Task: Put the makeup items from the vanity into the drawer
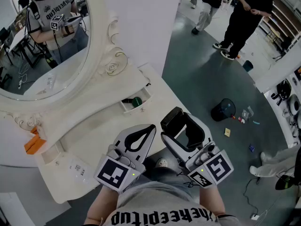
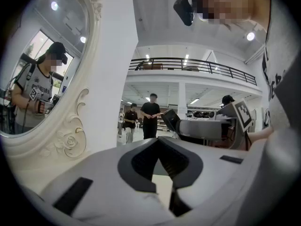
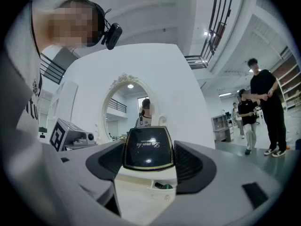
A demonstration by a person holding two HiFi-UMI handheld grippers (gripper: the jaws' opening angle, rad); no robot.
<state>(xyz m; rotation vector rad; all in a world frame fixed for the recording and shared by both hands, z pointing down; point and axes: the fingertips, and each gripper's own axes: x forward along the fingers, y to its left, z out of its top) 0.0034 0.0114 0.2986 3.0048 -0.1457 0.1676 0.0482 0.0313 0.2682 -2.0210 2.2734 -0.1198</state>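
My right gripper [image 1: 182,125] [image 3: 148,160] is shut on a black glossy makeup case [image 1: 172,118] [image 3: 147,146] with gold lettering, held level above the white vanity's [image 1: 94,126] front right edge. Beyond it a small drawer [image 1: 128,108] [image 3: 151,199] stands pulled out, with a green item [image 1: 137,101] [image 3: 163,186] inside. To the left of the right one, my left gripper [image 1: 151,128] [image 2: 160,143] is shut with nothing between its pads, and it too hangs over the vanity's front edge.
An oval mirror [image 1: 42,41] in a carved white frame rises behind the vanity top. An orange object [image 1: 33,144] and a clear packet [image 1: 78,168] lie at the vanity's left end. On the floor to the right are a black bin [image 1: 222,110], small litter and standing people [image 1: 244,18].
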